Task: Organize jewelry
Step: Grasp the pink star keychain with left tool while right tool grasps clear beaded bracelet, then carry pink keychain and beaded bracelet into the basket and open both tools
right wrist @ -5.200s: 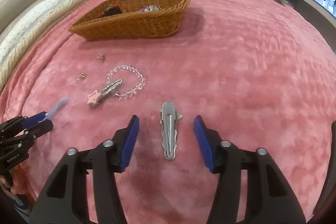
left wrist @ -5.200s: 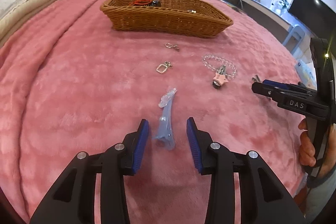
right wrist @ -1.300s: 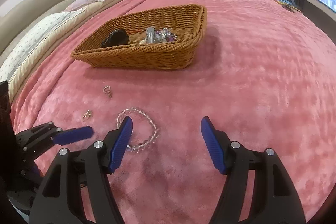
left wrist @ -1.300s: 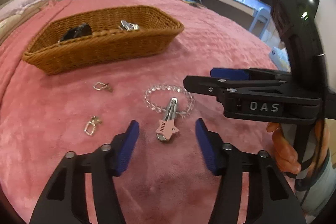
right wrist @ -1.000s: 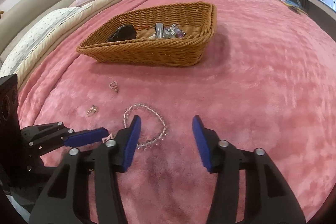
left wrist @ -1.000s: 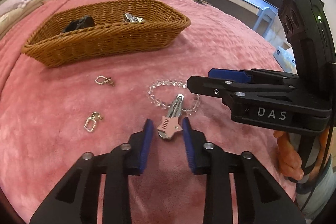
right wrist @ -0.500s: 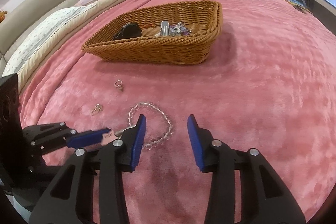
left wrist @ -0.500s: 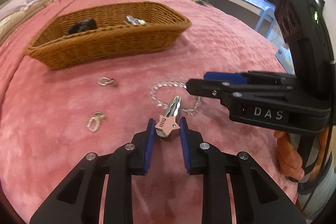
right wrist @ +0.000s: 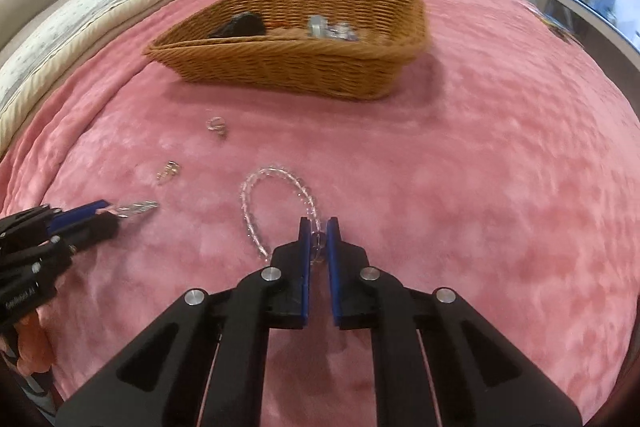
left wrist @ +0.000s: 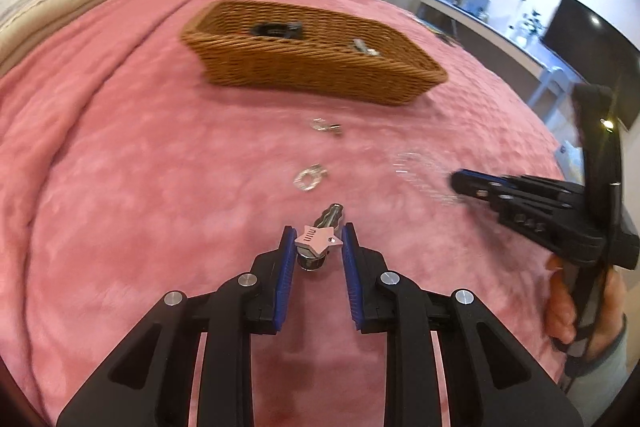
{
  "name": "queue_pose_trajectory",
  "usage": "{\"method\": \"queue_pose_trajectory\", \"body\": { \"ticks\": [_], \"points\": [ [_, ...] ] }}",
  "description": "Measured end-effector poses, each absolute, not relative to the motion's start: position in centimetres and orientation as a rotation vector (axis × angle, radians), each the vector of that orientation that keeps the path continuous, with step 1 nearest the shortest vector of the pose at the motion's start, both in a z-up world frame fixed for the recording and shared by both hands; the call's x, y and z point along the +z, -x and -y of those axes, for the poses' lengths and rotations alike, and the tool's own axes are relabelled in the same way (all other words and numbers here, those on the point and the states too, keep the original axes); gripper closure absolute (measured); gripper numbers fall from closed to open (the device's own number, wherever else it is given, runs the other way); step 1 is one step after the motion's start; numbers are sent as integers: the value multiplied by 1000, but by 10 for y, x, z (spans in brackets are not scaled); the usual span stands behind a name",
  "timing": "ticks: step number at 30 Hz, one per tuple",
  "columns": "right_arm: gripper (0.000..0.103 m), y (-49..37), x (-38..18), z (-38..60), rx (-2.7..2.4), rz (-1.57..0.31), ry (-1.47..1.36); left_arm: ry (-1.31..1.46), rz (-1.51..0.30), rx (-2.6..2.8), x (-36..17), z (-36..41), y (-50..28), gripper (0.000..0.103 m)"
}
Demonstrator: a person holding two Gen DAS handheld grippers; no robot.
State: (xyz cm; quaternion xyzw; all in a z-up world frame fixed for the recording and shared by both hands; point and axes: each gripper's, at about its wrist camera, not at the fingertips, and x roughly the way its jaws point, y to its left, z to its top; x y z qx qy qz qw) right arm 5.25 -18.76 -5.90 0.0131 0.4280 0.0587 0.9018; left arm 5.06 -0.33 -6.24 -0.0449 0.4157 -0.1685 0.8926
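Note:
My left gripper (left wrist: 316,239) is shut on a pink star hair clip (left wrist: 318,238) and holds it just above the pink blanket; the clip's metal end pokes forward. From the right wrist view the same clip (right wrist: 138,207) sticks out of the left gripper (right wrist: 100,211). My right gripper (right wrist: 318,235) has its jaws closing tight on the near side of a clear bead bracelet (right wrist: 276,173), with beads pinched between the blue pads. The rest of the loop lies on the blanket. In the left wrist view the bracelet (left wrist: 416,167) is a blur at the right gripper's tip (left wrist: 460,181).
A wicker basket (left wrist: 312,67) (right wrist: 288,67) with several pieces inside stands farther back on the bed. Two small silver earrings (right wrist: 218,125) (right wrist: 168,171) lie between it and the grippers. Pillows are at the left, a desk with a monitor (left wrist: 588,47) at the right.
The left gripper closed on the star clip, lifted it off the bracelet and carried it left. The right gripper's jaws narrowed and closed on the bracelet.

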Motion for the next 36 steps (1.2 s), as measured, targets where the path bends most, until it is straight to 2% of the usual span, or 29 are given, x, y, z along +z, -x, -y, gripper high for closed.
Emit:
{"method": "queue_pose_trajectory", "body": {
  "ticks": [10, 14, 15, 19, 21, 23, 25, 26, 27, 28, 30, 36],
  "points": [
    [93, -14, -58, 183, 160, -897, -38, 80, -883, -377, -70, -1, -36, 81],
    [68, -21, -57, 188, 146, -900, -76, 84, -881, -410, -73, -1, -33, 80],
    [66, -23, -57, 188, 150, -895, -82, 91, -882, -428, -73, -2, -32, 77],
    [66, -34, -57, 184, 133, -896, -59, 95, -879, -436, -73, -3, -32, 74],
    [66, -39, -60, 181, 126, -900, -42, 87, -875, -432, -73, -1, -31, 67],
    [67, -42, -62, 176, 110, -892, -8, 74, -871, -426, -73, 1, -32, 67],
    [74, -42, -63, 171, 109, -886, 19, 51, -872, -416, -74, 5, -35, 66],
    [84, -41, -62, 168, 119, -883, 29, 41, -872, -412, -75, 7, -36, 66],
    [94, -40, -62, 167, 122, -880, 39, 25, -872, -406, -75, 10, -37, 66],
    [97, -39, -62, 165, 126, -876, 52, 11, -873, -404, -75, 12, -37, 67],
    [97, -36, -61, 163, 138, -868, 60, -16, -864, -391, -74, 16, -36, 81],
    [97, -25, -45, 164, 174, -835, 35, -4, -821, -392, -67, 11, -31, 82]
  ]
}}
